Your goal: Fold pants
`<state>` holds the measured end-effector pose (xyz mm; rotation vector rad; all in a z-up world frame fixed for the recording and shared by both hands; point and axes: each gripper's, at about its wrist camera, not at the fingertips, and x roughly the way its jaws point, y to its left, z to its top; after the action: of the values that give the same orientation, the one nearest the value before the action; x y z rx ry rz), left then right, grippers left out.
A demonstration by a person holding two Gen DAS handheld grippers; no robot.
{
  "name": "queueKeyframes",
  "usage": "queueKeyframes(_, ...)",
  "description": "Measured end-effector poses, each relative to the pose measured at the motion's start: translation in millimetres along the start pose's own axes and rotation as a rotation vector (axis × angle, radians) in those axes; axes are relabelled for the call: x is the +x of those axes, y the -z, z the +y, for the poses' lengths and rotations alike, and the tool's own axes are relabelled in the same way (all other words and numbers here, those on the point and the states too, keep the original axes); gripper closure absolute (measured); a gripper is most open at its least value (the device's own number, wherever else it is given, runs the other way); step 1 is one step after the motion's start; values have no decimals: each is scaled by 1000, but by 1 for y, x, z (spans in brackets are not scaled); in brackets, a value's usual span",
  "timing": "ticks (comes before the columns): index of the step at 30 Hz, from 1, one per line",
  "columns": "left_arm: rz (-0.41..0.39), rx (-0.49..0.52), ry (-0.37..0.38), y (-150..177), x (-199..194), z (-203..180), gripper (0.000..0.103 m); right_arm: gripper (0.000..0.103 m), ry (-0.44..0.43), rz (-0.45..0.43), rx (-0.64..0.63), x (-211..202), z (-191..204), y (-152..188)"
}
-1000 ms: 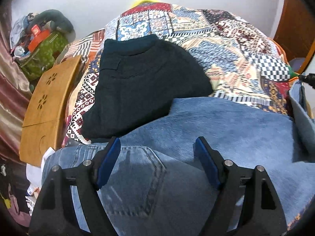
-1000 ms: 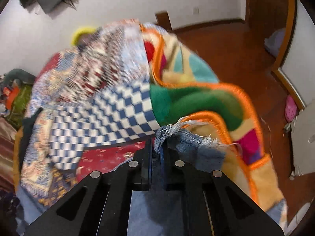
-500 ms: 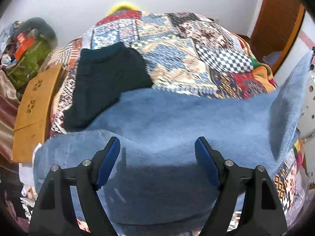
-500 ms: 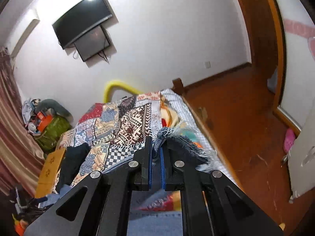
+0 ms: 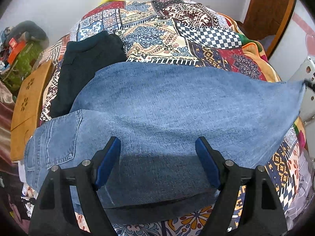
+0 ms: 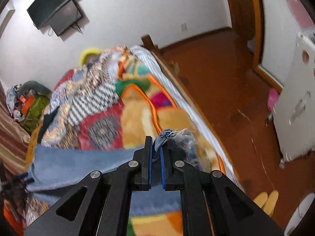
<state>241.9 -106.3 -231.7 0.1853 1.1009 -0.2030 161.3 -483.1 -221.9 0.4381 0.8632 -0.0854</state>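
Bedroom clutter surrounding a patchwork bed

A patchwork quilt is covering the bed, a dark folded garment is lying on it, and a television is hanging on the wall.

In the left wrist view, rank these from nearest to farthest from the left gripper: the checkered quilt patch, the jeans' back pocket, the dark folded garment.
From the left gripper, jaws open:
1. Jeans' back pocket, just left of it.
2. Dark folded garment, beyond, upper left.
3. Checkered quilt patch, farthest, upper right.
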Motion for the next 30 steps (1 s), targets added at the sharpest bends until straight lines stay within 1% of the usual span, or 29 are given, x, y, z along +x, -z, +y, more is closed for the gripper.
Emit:
queueKeyframes(5,-15,-22,13,3,0,3,23,96,73,82,-21,9,-14,36)
queueKeyframes(7,-19,-28,20,4,-1,4,23,96,86,120,-7,12,-22,48)
queueKeyframes(9,-27,-33,24,4,-4,6,23,94,117,142,2,13,-26,56)
queueKeyframes(11,-48,-50,20,4,-10,14,23,82,175,158,4,11,-27,57)
queueKeyframes(12,-59,-60,17,4,-13,18,23,77,206,159,8,9,-28,55)
queueKeyframes(13,-76,-78,11,3,-18,26,23,69,231,150,11,4,-27,51)
queueKeyframes(14,-91,-95,8,3,-23,34,23,65,244,135,9,1,-24,48)
queueKeyframes(15,-110,-118,1,3,-28,45,23,65,245,118,3,-4,-20,44)
queueKeyframes(18,-160,-180,-42,2,-45,80,22,65,211,65,-54,-18,8,23)
queueKeyframes(22,-195,-259,-132,6,-61,140,21,63,141,-3,-162,-25,69,-3)
queueKeyframes(26,-190,-317,-215,17,-65,199,21,60,27,-52,-296,-17,149,-17)
queueKeyframes(27,-187,-336,-229,21,-65,217,21,60,7,-55,-321,-13,164,-19)
queueKeyframes(30,-162,-395,-244,32,-58,258,21,59,-64,-50,-418,6,223,-17)
